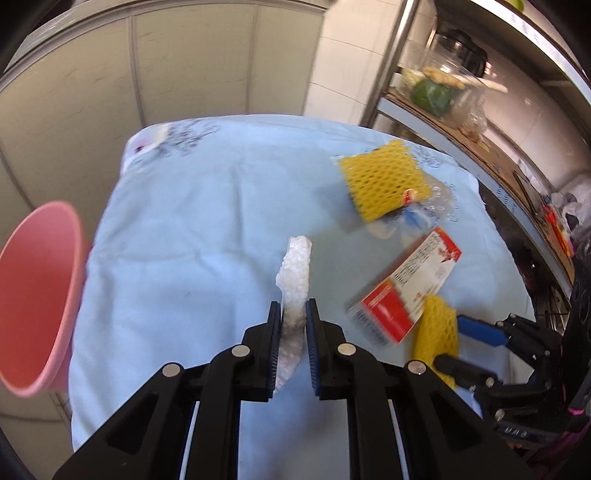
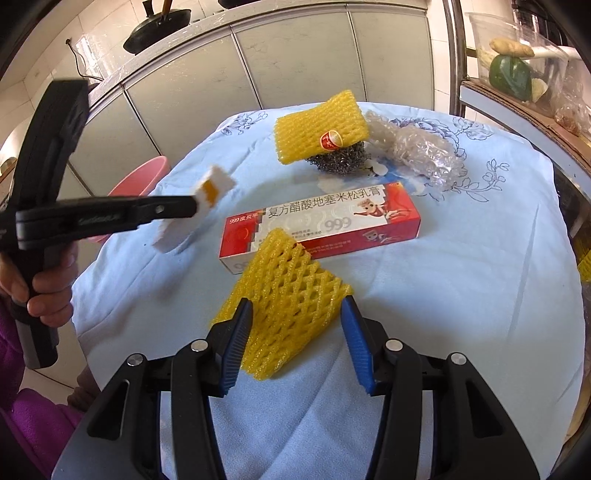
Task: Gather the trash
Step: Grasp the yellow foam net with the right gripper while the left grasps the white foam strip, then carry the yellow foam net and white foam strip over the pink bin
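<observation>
Light blue tablecloth (image 2: 461,266) with dark blue flower outlines; yellow foam net (image 2: 291,302) in diamond mesh; red and white box (image 2: 321,225); pink bin (image 1: 37,295); white foam piece (image 1: 295,273).

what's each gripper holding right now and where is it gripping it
Left gripper clamps the white foam piece across its flat faces, near its lower end. Right gripper straddles the yellow foam net; grip unclear.

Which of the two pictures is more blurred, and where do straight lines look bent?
Left wrist view: motion blur smears the red box and the yellow foam net; the foam piece in the claw stays sharp. Right wrist view: mostly sharp, printed box text readable; the cabinet edge bows from fisheye distortion.
</observation>
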A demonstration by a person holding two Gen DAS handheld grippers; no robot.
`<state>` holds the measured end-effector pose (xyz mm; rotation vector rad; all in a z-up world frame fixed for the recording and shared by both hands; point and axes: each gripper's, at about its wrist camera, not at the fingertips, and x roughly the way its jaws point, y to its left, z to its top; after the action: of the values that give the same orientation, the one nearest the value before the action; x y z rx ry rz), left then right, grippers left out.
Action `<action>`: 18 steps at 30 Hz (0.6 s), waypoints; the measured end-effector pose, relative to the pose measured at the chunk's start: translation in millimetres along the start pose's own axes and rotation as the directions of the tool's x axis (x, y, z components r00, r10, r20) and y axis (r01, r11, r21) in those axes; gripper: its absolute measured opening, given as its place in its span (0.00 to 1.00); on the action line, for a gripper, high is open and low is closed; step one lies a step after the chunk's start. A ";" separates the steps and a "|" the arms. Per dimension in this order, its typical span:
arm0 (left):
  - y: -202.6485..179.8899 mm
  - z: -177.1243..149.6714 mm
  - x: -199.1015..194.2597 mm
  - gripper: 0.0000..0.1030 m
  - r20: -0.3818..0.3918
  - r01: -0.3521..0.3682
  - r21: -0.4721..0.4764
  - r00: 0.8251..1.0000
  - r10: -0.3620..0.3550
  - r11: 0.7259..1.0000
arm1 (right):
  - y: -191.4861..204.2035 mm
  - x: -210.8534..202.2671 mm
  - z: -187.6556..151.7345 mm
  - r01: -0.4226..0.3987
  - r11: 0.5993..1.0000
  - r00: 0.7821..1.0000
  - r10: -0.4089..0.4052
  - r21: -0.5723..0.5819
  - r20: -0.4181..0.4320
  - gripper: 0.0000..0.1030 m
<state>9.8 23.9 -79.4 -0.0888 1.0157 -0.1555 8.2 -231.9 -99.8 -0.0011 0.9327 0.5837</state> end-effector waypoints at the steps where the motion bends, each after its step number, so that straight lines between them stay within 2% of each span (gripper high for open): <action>1: 4.1 -4.0 -2.0 0.12 0.001 -0.012 -0.014 1.000 0.012 1.000 | 0.2 0.0 0.0 0.001 1.000 1.000 -0.001 0.000 0.000 0.49; 5: 17.2 -20.6 -7.6 0.13 -0.003 -0.032 -0.077 0.999 0.032 0.996 | 1.1 -0.7 -0.4 0.004 1.000 1.000 -0.004 -0.004 -0.001 0.48; 7: 18.2 -24.8 -8.8 0.13 0.000 -0.039 -0.085 0.999 0.039 0.996 | 2.0 0.1 -0.4 0.007 1.000 1.000 -0.007 -0.007 -0.005 0.44; 11: 17.1 -28.9 -8.4 0.15 -0.004 -0.058 -0.092 0.998 0.058 0.994 | 2.7 -0.1 -0.6 0.009 1.000 1.000 -0.009 -0.010 -0.004 0.43; 18: 16.8 -33.5 -8.0 0.17 -0.011 -0.076 -0.095 0.997 0.076 0.993 | 5.0 -1.2 -1.9 0.013 0.999 1.000 -0.013 -0.030 0.008 0.28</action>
<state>-21.3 41.8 -92.7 -0.1364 1.0321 -0.0377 3.9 -228.7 -98.8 -0.0315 0.9160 0.5851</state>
